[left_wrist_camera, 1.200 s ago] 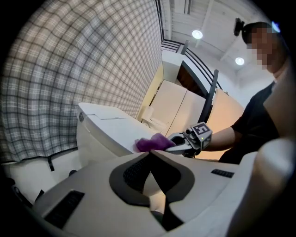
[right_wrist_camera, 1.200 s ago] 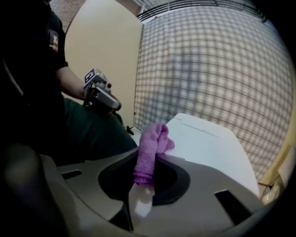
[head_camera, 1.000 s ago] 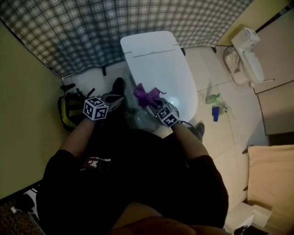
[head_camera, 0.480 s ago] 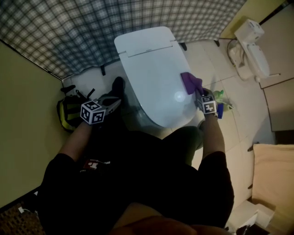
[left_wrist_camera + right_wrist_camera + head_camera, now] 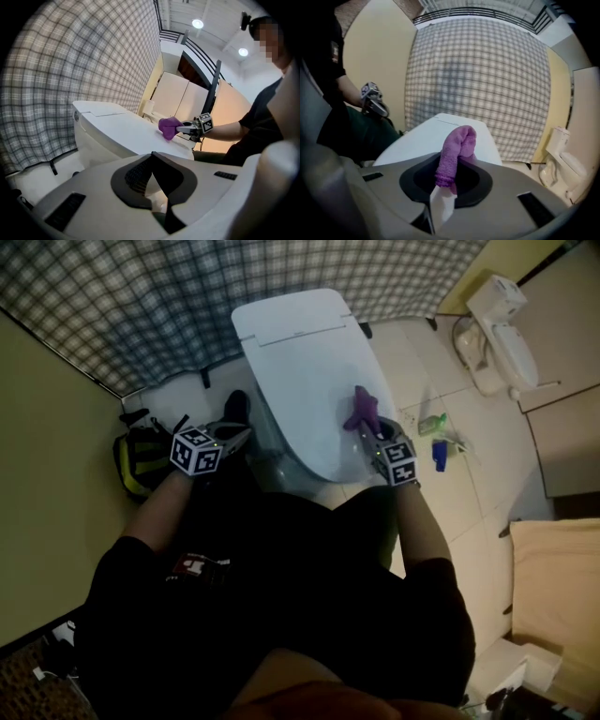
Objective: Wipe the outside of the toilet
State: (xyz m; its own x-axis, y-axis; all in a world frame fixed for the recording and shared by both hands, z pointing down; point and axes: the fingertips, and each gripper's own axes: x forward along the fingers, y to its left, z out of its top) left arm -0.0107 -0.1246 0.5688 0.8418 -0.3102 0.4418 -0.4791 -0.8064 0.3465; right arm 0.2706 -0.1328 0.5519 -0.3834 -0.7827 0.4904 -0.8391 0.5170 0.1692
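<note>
Head view hides the base of the toilet under its lid. The right gripper clamps a purple cloth at the lid's right edge; the left gripper, jaws together and empty, is left of it.

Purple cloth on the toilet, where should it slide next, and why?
Probably slide it along the lid's right edge toward the front, nearest the person. The right gripper has its jaws shut on the purple cloth, which sits at the right edge of the closed toilet lid. The lid's front curve is the closest outside surface to reach from there.
</note>
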